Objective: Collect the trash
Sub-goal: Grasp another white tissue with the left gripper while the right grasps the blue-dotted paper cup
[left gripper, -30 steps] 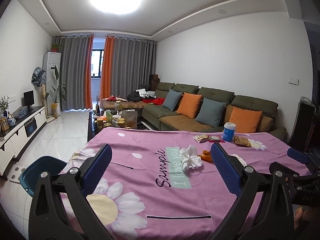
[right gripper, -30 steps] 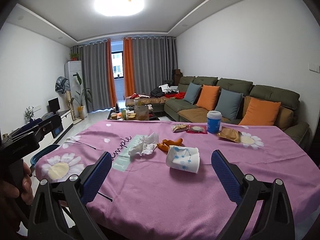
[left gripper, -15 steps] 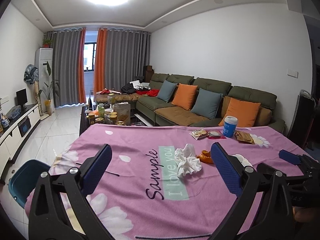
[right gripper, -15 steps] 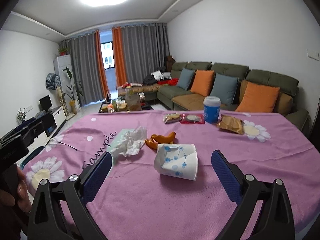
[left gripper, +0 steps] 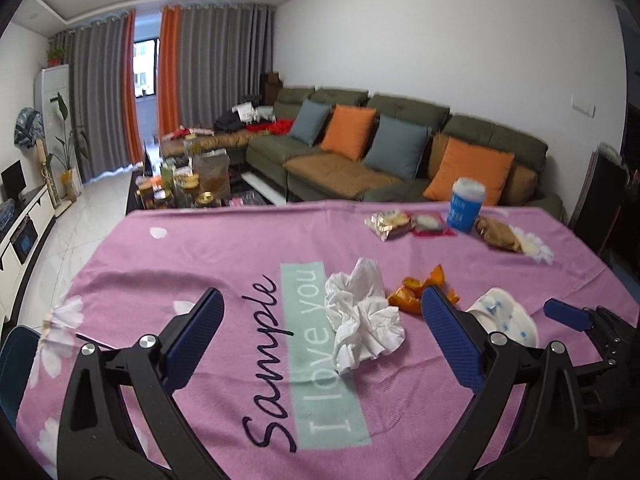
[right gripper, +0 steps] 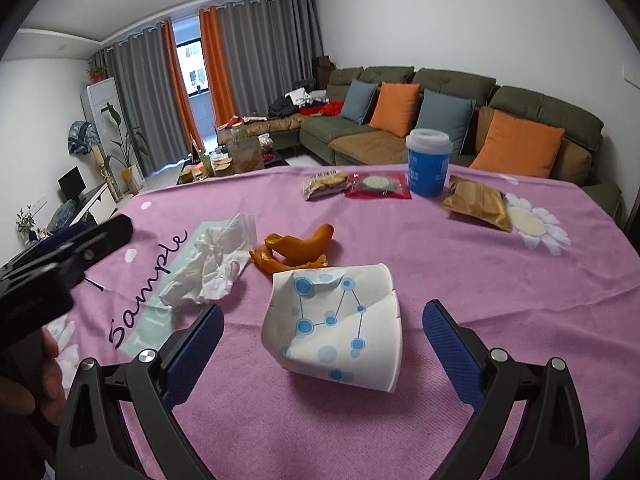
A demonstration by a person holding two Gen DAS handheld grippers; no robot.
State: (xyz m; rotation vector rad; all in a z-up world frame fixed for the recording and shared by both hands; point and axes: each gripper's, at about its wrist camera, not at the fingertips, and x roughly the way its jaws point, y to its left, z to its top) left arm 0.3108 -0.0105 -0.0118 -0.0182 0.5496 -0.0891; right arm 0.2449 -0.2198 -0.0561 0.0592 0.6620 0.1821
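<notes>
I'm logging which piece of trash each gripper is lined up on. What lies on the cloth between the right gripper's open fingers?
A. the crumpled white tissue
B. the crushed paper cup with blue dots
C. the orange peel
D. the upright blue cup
B: in the right wrist view the crushed paper cup lies on its side, centred ahead of the open right gripper, untouched.

Bare pink cloth (right gripper: 460, 264) is lying open ahead of my right gripper (right gripper: 323, 344); the crushed cup (right gripper: 340, 320) is sitting between its spread fingers, orange peel (right gripper: 296, 250) just beyond.
</notes>
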